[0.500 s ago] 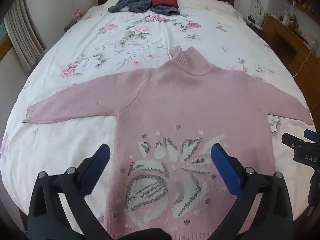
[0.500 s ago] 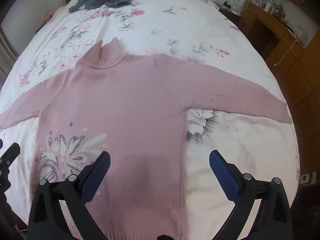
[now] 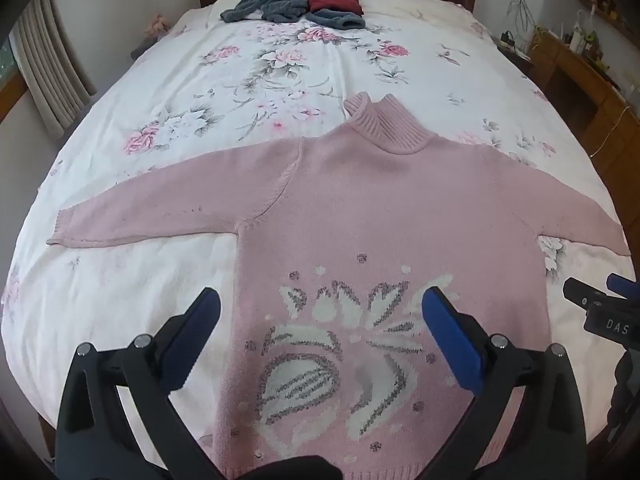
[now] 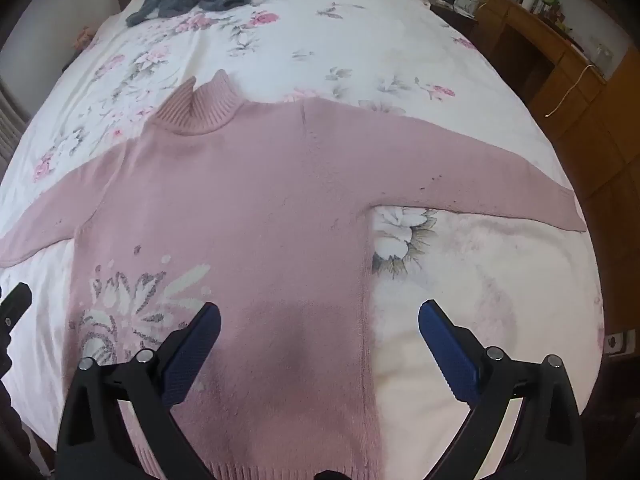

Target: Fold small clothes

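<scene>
- Pink sweater [image 3: 384,208]: matt knitted wool-like cloth, ribbed at the collar, slightly fuzzy
- Bedspread [image 3: 280,60]: smooth printed cloth, matt, softly creased
- Left gripper [image 3: 320,312]: matt black plastic frame, blue ridged pads [image 3: 448,332], shiny metal pins
- Right gripper [image 4: 320,316]: same matt plastic, textured blue pads [image 4: 444,340]
- Grey pile [image 3: 280,4]: thick, fluffy knit
- Desk [image 4: 532,48]: polished brown wood

Pink sweater [image 4: 248,208] flat beneath gaping right tool [image 4: 320,316]
</scene>
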{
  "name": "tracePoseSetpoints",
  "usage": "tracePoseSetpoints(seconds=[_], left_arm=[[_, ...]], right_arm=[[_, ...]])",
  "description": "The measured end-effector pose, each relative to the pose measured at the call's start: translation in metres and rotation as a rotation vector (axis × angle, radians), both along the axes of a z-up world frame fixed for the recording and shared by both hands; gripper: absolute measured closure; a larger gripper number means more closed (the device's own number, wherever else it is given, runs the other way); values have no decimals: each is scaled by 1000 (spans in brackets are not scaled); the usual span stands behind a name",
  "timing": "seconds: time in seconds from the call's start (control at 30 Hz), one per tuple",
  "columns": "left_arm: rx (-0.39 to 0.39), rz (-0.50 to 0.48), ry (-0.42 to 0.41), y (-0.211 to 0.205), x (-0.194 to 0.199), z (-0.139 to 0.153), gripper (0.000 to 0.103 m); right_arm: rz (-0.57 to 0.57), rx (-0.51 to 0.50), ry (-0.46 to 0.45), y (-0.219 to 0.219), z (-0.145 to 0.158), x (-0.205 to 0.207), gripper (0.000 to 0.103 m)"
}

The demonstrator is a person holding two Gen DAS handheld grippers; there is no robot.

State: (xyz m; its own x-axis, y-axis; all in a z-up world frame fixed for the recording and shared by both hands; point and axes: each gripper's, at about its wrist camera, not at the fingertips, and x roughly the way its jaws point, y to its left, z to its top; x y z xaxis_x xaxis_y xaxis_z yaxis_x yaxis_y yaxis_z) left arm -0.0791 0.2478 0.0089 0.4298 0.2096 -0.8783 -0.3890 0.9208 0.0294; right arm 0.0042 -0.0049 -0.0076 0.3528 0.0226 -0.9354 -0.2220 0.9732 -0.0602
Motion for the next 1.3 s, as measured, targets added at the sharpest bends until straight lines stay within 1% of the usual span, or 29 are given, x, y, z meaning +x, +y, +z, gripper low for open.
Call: tracePoseSetpoints(seconds=[0.13, 0.23, 0.43, 0.53, 1.3], left_arm=[[4, -1, 3, 1, -3, 2, 3], [6, -2, 7, 1, -6, 2, 3], [8, 3, 2, 2, -9, 4, 3], [7, 6, -7, 2, -9, 5, 3], [12, -11, 14, 1, 0, -3, 3]], right_arm=[[29, -41, -16, 5, 4, -4, 4], [47, -48, -19, 9, 6, -6, 4], [36, -9, -14, 9, 11, -6, 5], [36, 14, -37, 9, 16, -7, 5], [23, 13, -13, 9, 5, 1, 4]])
